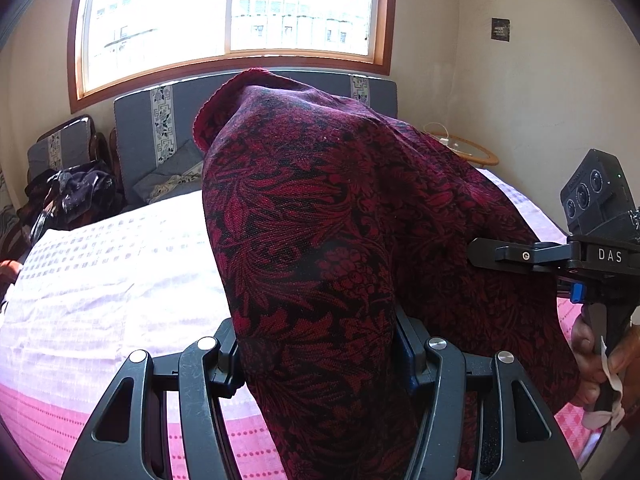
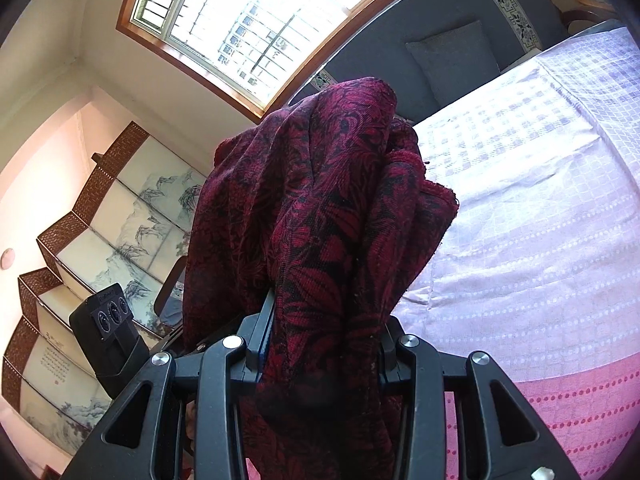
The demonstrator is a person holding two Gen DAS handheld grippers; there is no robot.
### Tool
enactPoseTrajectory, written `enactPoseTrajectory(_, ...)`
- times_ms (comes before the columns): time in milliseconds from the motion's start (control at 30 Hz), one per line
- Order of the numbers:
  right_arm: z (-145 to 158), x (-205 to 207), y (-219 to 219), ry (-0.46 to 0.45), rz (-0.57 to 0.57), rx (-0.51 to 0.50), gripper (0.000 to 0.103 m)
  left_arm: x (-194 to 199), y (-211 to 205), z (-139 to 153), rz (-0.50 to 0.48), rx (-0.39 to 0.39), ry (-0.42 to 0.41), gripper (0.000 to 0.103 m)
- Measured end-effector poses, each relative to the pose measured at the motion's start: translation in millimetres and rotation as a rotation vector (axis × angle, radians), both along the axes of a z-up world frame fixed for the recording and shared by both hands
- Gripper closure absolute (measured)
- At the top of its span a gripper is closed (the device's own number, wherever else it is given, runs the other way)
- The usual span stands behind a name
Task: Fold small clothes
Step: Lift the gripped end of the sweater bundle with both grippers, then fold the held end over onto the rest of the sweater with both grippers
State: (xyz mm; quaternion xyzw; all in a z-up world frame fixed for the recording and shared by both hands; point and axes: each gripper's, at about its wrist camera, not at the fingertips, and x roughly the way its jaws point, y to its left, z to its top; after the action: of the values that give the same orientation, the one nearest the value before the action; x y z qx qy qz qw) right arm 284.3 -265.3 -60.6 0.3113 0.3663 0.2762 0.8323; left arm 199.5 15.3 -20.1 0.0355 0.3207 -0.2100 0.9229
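over at the left, a dark heap of clothes [image 1: 72, 196] sits on a grey cushioned wooden chair [image 1: 64, 144] beside the bed's grey padded headboard [image 1: 152, 120], under a bright wood-framed window [image 1: 228, 12]. the bed [image 1: 100, 272] wears a pale lilac checked cover with a pink dotted sheet nearer the edge. above it hangs the dark red knitted garment with a black floral pattern [image 1: 320, 208], lifted off the bed and bunched. the left claw [image 1: 318, 344] pinches a thick fold of it, the cloth filling the gap between its black fingers and draping down over them. further right, the right claw [image 2: 324, 344] grips another gathered bunch of the same garment, its jaws pressed on the fabric, which spills over and hides the tips. a hand [image 1: 600, 356] shows around its handle at the far right edge. behind, near the corner, stands a small round wooden side table [image 1: 468, 148].
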Motion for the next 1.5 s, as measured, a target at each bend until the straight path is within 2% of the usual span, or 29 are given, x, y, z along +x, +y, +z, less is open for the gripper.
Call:
enactPoseTrajectory(533, 3.7, 15.4, 22.9, 0.023, -0.018, -0.021, 0.067, 33.2, -8.0, -13.8, 0.009, 0.008, 0.007, 0.045)
enactPoseTrajectory(1133, 14.7, 22.1, 48.8, 0.005, -0.017, -0.082, 0.068, 73.8, -9.0, -22.2, 0.032, 0.003, -0.011, 0.045)
enactPoseTrajectory(1500, 8.7, 25.9, 58.0, 0.004, -0.015, -0.096, 0.068, 100.7, -5.1, -25.8, 0.046, 0.003, -0.005, 0.045)
